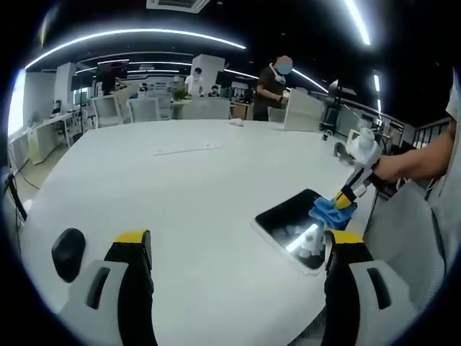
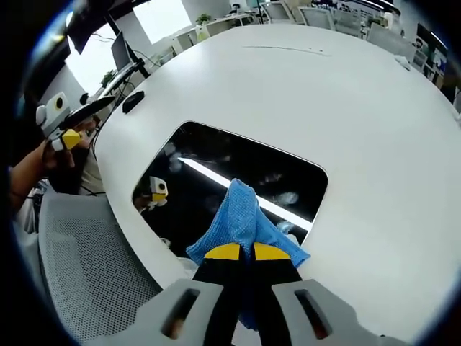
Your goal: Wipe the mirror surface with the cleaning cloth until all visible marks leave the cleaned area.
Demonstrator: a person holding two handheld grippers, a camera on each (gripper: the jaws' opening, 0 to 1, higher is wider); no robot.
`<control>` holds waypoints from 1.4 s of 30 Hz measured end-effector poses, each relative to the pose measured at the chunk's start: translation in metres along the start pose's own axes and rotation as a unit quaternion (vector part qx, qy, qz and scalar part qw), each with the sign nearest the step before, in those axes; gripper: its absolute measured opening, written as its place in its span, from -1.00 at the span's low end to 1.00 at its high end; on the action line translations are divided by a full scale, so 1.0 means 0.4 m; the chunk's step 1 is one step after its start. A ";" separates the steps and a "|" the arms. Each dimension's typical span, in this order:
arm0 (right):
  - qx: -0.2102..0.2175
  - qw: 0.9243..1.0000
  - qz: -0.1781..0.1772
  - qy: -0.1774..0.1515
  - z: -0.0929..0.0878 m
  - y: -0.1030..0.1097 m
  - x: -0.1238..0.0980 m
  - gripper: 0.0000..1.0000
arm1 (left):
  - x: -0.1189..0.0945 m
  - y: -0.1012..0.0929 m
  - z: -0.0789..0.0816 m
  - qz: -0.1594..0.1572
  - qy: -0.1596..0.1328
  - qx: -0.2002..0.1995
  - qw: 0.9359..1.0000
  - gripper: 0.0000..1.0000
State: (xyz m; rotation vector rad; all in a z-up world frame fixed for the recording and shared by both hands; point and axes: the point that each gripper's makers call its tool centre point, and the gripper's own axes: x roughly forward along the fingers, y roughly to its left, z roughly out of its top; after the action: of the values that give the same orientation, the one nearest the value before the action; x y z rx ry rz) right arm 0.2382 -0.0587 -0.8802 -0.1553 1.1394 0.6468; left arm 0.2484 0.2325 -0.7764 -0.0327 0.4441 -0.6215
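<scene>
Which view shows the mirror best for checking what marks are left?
The right gripper view: the mirror lies close and large, pale smudges visible beside the blue cloth held in the right claw. In the left gripper view the mirror is small and slanted near the table edge, partly covered by the cloth.

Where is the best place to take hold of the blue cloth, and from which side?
Grip the cloth at its bunched near end, coming from the table-edge side, as the right hand-held gripper does now. That end is gathered thick enough to pinch, while the free end lies spread on the mirror, probably good for wiping.
</scene>
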 end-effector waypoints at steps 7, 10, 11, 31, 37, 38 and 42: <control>0.000 1.000 -0.002 -0.001 0.018 -0.014 0.007 -1.00 | 0.003 -0.001 0.000 -0.001 -0.001 -0.002 1.000 0.98; 0.001 1.000 -0.002 -0.002 0.025 -0.016 0.008 -1.00 | 0.005 -0.002 -0.001 -0.001 0.000 -0.003 1.000 0.98; 0.001 1.000 -0.002 -0.002 0.027 -0.019 0.009 -1.00 | 0.006 -0.002 -0.001 -0.001 0.000 -0.004 1.000 0.98; -0.007 1.000 -0.012 -0.005 0.084 -0.054 0.030 -1.00 | 0.010 -0.005 -0.004 -0.001 -0.002 -0.007 1.000 0.98; -0.013 1.000 -0.019 -0.006 0.112 -0.077 0.039 -1.00 | 0.010 -0.005 -0.004 -0.001 -0.003 -0.009 1.000 0.98; -0.014 1.000 -0.020 -0.006 0.116 -0.081 0.040 -1.00 | 0.010 -0.006 -0.004 -0.001 -0.003 -0.009 1.000 0.98; -0.018 1.000 -0.024 -0.005 0.136 -0.091 0.043 -1.00 | 0.010 -0.006 -0.007 0.000 -0.002 -0.011 1.000 0.98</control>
State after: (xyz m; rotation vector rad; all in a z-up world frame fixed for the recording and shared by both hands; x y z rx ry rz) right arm 0.3057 -0.0579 -0.8793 -0.2098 1.1123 0.6257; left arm 0.2488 0.2288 -0.7800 -0.0548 0.4472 -0.6161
